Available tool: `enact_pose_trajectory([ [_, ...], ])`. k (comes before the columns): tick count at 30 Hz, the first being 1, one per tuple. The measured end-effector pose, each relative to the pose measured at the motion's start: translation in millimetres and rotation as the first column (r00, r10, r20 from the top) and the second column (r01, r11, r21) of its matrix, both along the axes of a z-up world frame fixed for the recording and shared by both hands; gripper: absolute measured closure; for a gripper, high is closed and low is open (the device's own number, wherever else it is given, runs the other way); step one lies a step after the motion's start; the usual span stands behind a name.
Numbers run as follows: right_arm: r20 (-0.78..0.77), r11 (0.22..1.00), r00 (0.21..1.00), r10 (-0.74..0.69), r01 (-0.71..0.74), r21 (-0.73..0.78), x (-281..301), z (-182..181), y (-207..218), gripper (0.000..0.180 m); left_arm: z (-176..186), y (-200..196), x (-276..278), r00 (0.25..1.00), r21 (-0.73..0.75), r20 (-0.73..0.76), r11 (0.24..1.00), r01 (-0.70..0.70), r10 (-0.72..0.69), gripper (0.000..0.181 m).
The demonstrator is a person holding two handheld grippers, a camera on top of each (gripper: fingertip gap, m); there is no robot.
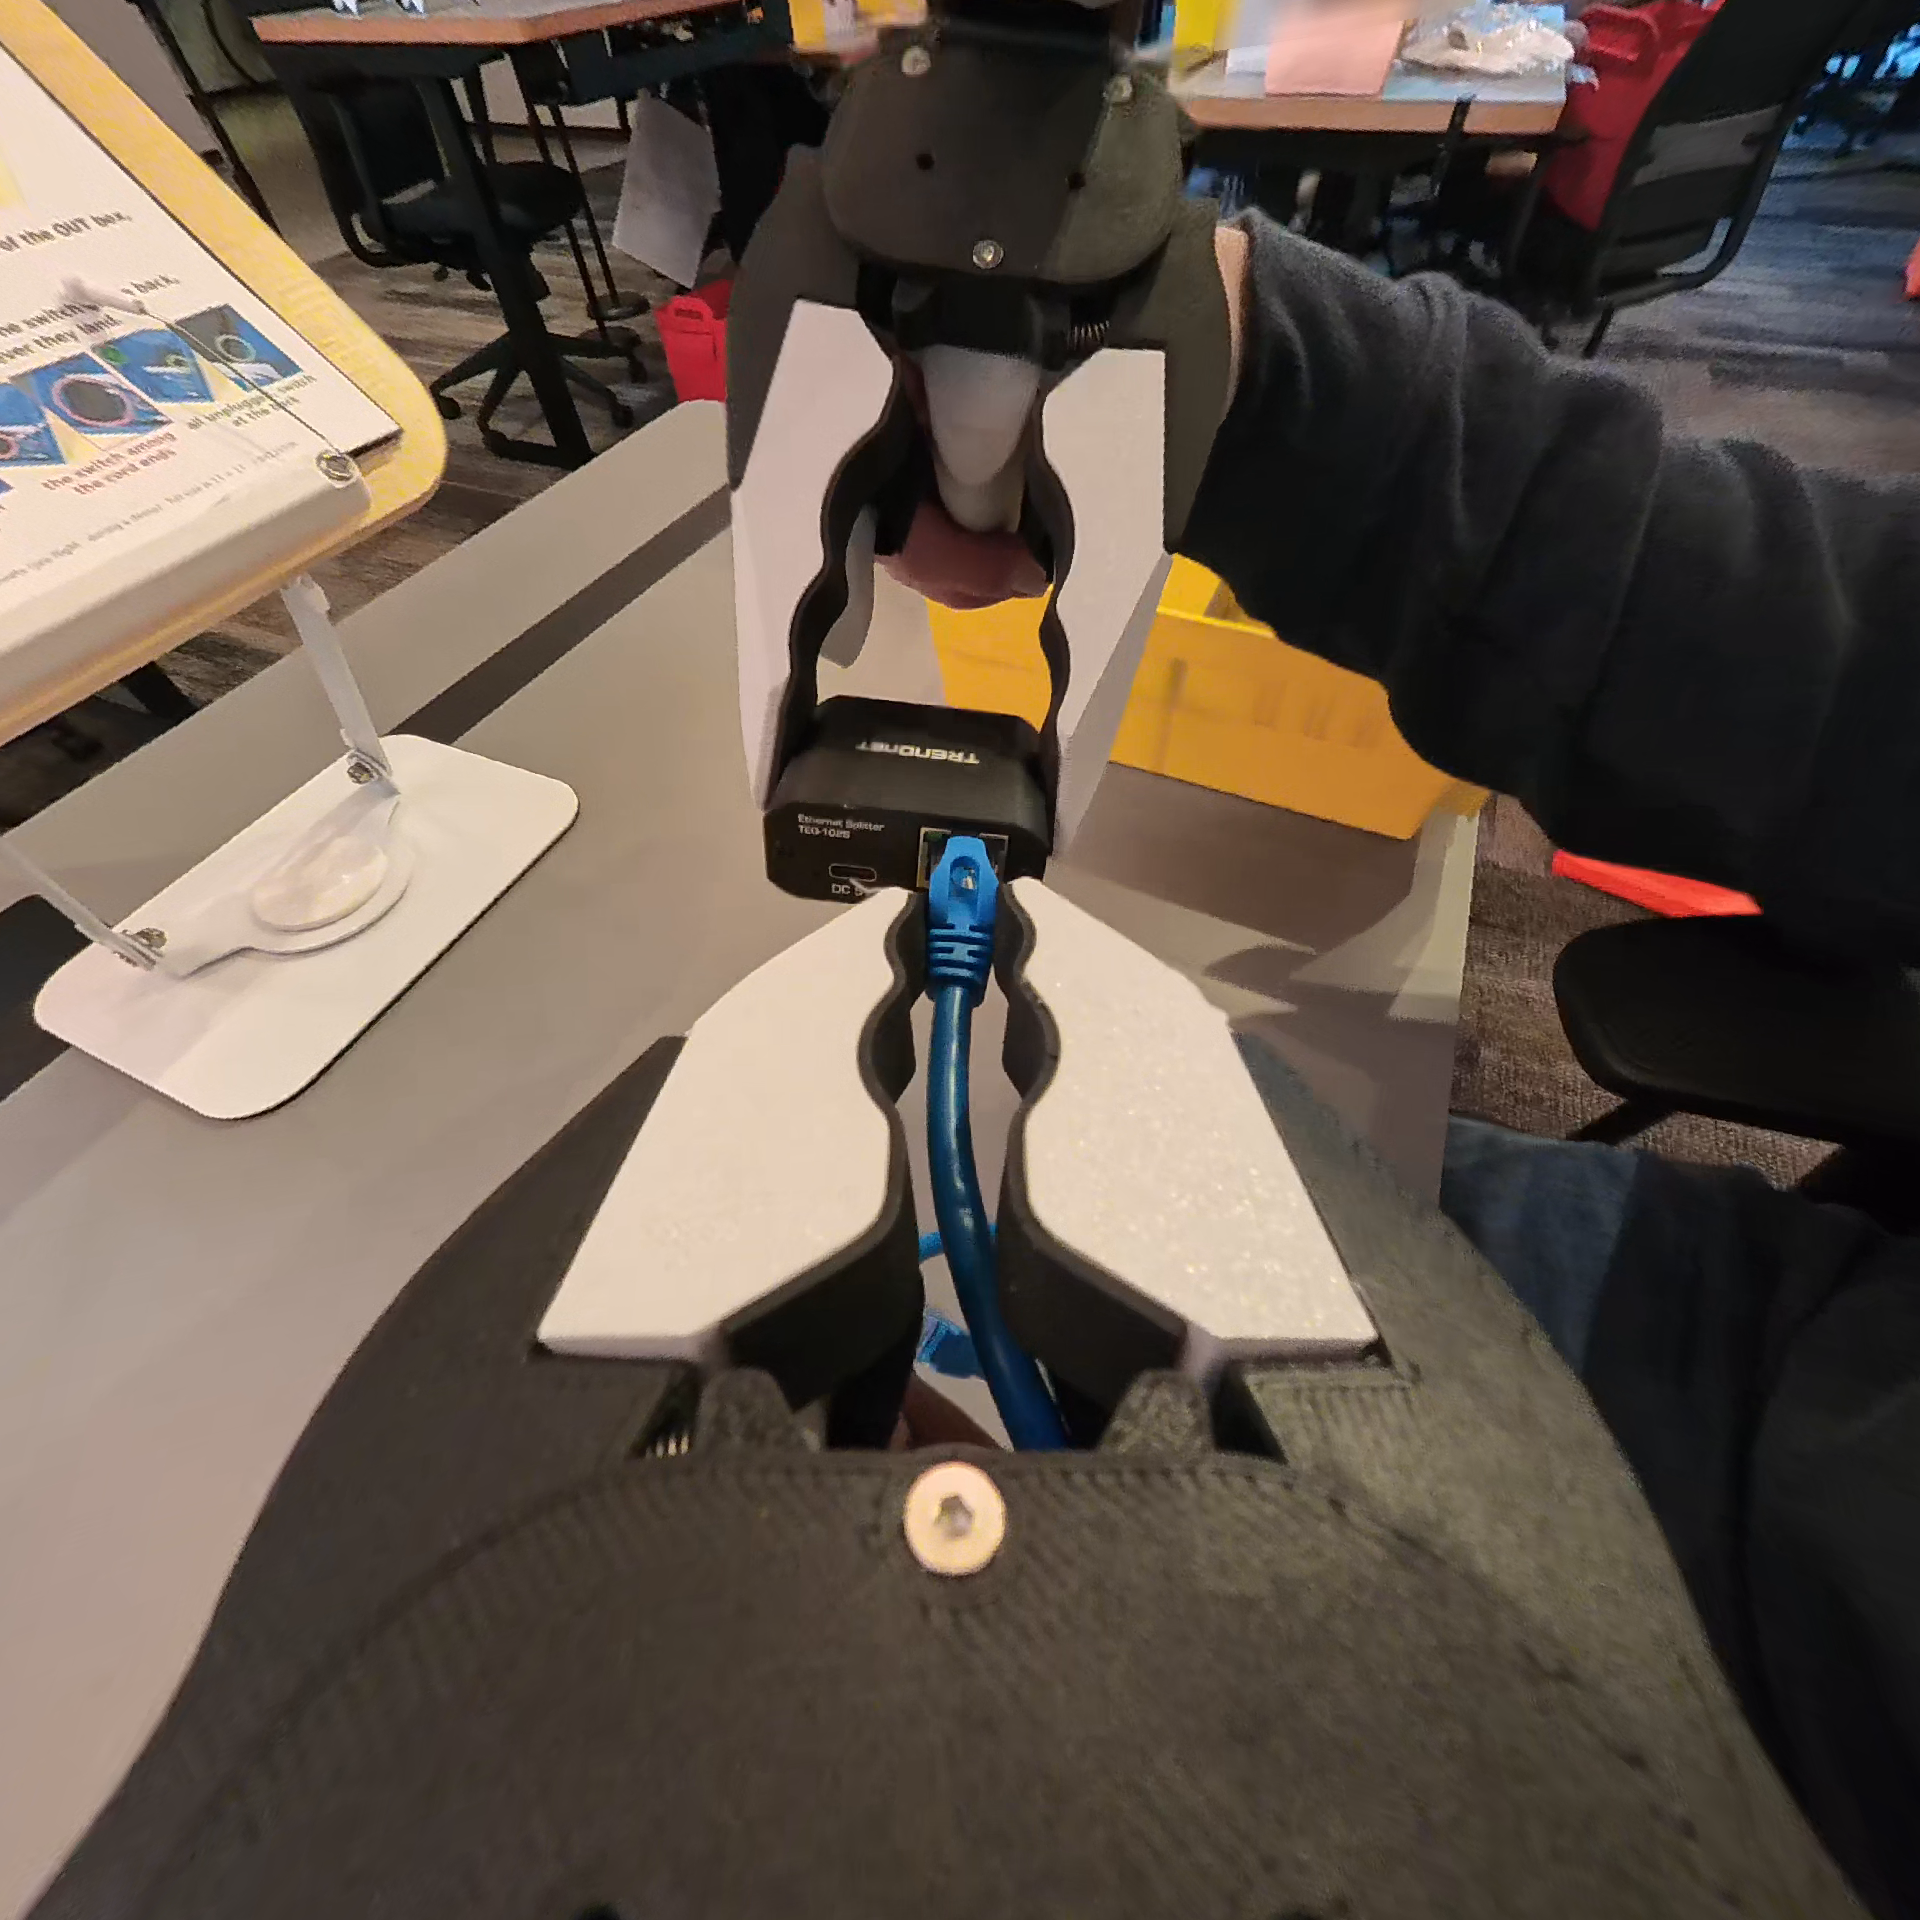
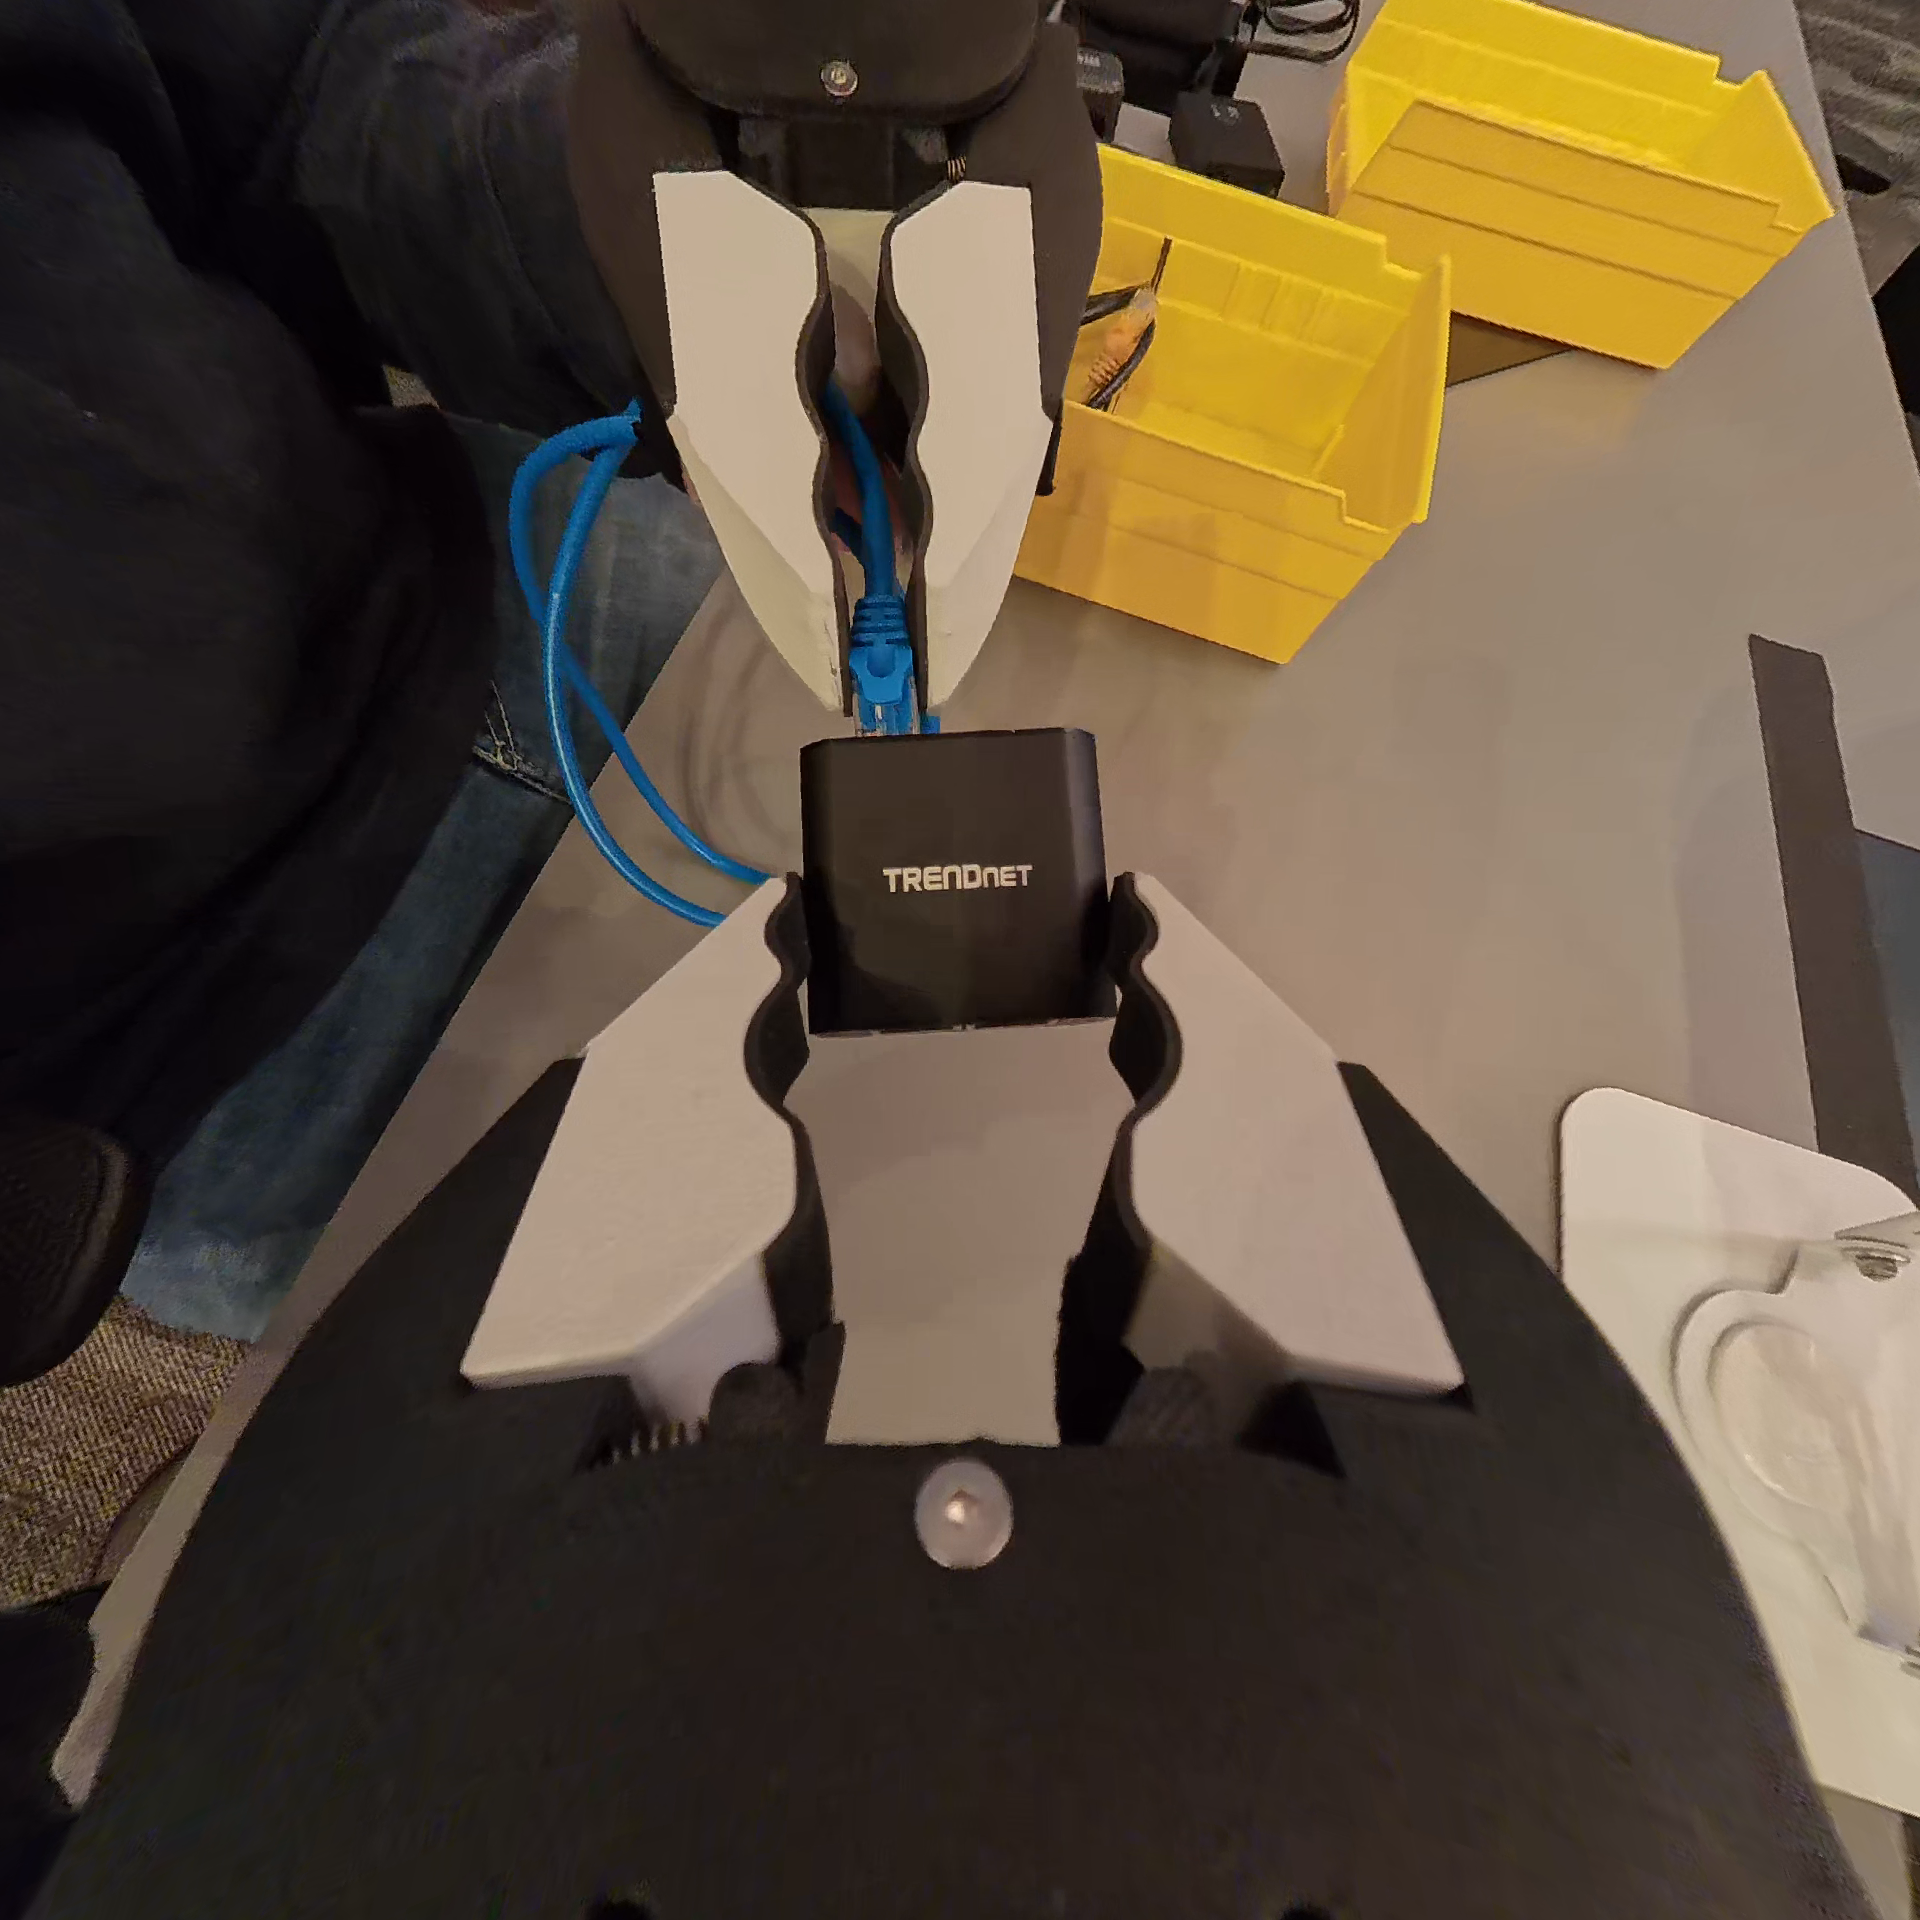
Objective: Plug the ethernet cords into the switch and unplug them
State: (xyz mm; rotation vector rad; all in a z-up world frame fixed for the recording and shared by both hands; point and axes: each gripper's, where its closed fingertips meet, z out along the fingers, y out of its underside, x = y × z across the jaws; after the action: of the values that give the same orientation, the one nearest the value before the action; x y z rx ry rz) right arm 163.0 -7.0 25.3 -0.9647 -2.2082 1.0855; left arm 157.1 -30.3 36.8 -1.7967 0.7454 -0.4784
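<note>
Small black plastic box-shaped switch [image 2: 951, 883], rounded edges, held level above the grey tabletop, clear of it. Port face carries two sockets side by side and a small slot. Blue ethernet cord [image 1: 961, 1091] with moulded blue boot: plug seated in left socket. Its slack loops below table edge [image 2: 582, 665].

Both grippers face each other, left [image 1: 958, 914] and right [image 2: 956, 914] clamped.
</note>
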Motion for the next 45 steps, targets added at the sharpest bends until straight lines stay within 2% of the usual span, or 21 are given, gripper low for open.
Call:
enact_pose_trajectory([
  [8, 0.080, 0.994, 0.996, 0.043, -0.051, 0.100, -4.8, 13.3, 12.1, 0.123, 8.4, 9.8, -4.1, 0.992, 0.030, 0.047, 0.992, -0.119, 0.117, 0.168],
  [15, 0.147, 0.984, 0.985, 0.087, -0.108, 0.145, -6.8, 18.4, 21.7, 0.123, 12.0, 18.4, -5.1, 0.976, 0.041, 0.003, 0.975, -0.218, 0.218, 0.168],
  [24, 0.194, 0.973, 0.975, 0.105, -0.141, 0.184, -9.1, 20.6, 26.2, 0.123, 12.2, 22.7, -7.0, 0.969, 0.039, 0.009, 0.968, -0.246, 0.246, 0.169],
  [45, 0.167, 0.970, 0.979, 0.120, -0.152, 0.191, -6.7, 32.6, 23.6, 0.123, 11.8, 24.8, -3.1, 0.969, 0.037, -0.002, 0.968, -0.247, 0.248, 0.169],
])
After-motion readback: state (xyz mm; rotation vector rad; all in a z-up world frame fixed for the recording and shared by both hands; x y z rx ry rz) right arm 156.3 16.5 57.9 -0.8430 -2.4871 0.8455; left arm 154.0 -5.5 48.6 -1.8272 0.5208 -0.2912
